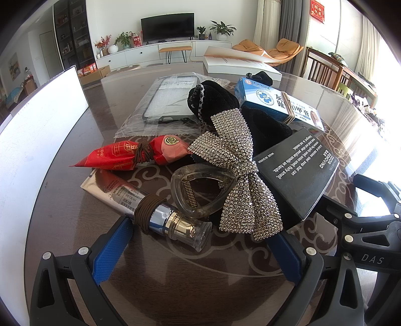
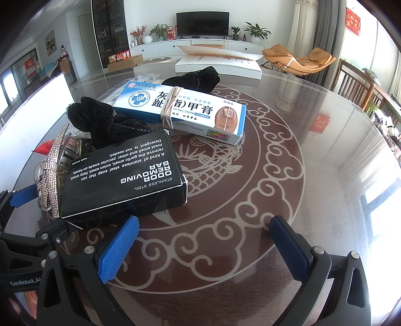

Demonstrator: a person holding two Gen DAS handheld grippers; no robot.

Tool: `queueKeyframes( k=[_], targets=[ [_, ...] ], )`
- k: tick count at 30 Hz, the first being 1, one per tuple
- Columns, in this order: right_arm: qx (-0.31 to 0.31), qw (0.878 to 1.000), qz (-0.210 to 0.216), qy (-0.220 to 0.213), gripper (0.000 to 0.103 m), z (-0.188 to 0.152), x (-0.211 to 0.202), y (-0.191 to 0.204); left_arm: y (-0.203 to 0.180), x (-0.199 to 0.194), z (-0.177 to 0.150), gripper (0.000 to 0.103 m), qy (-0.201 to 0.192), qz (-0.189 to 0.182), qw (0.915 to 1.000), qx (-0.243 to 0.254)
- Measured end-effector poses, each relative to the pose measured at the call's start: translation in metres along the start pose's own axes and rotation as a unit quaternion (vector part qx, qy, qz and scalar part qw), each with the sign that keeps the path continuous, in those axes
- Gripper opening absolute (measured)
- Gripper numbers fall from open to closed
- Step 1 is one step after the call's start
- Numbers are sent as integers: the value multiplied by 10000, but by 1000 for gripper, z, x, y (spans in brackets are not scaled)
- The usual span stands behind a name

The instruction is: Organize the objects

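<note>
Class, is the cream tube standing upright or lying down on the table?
Lying down: the cream tube rests flat on the table, its clear cap pointing sideways.

Beyond the glass-topped table (image 2: 313, 140) with its pale cloud-scroll pattern, we see a living room: a dark television (image 1: 167, 26) stands on a long white cabinet (image 1: 140, 54), flanked by potted plants (image 1: 222, 30) and a vase of red berries (image 1: 104, 45). To the right we find an orange lounge chair (image 2: 300, 59) by grey curtains (image 2: 299, 22), wooden dining chairs (image 1: 323, 67) and a red wall hanging (image 2: 353, 17). To the left we see a dark glass-fronted shelf unit (image 2: 110, 27) and cardboard boxes (image 2: 125, 59) on the floor.
</note>
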State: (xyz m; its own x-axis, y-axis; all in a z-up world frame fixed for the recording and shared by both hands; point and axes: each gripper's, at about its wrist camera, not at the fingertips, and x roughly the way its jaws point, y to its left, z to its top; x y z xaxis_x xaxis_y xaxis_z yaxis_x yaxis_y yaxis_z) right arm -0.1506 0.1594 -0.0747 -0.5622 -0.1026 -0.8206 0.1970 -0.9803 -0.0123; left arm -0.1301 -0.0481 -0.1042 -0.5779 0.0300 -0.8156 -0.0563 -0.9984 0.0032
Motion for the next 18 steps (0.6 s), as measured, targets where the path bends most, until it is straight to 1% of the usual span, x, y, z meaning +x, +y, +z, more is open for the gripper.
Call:
queueKeyframes(
  k=[5, 7, 8, 10, 12, 15, 18],
  targets=[
    [0, 10000, 0, 0, 103, 0, 0, 0, 0, 0, 0, 103, 30, 1, 10000, 18],
    [0, 10000, 0, 0, 103, 0, 0, 0, 3, -2, -1, 103, 99, 50, 9999, -55],
    [0, 10000, 0, 0, 103, 0, 0, 0, 6, -7, -5, 103, 68, 63, 9999, -138],
    [0, 10000, 0, 0, 103, 0, 0, 0, 13, -21, -13, 103, -124, -36, 9995, -287],
    [0, 10000, 0, 0, 103, 0, 0, 0, 20, -40, -19, 103, -299, -39, 9989, -371],
    [1, 10000, 0, 0, 103, 0, 0, 0, 28, -73, -25, 103, -583, 75, 9973, -437],
    [3, 10000, 1, -1, 103, 0, 0, 0, 36, -107, -24, 103, -848, 175, 9948, -535]
  ],
)
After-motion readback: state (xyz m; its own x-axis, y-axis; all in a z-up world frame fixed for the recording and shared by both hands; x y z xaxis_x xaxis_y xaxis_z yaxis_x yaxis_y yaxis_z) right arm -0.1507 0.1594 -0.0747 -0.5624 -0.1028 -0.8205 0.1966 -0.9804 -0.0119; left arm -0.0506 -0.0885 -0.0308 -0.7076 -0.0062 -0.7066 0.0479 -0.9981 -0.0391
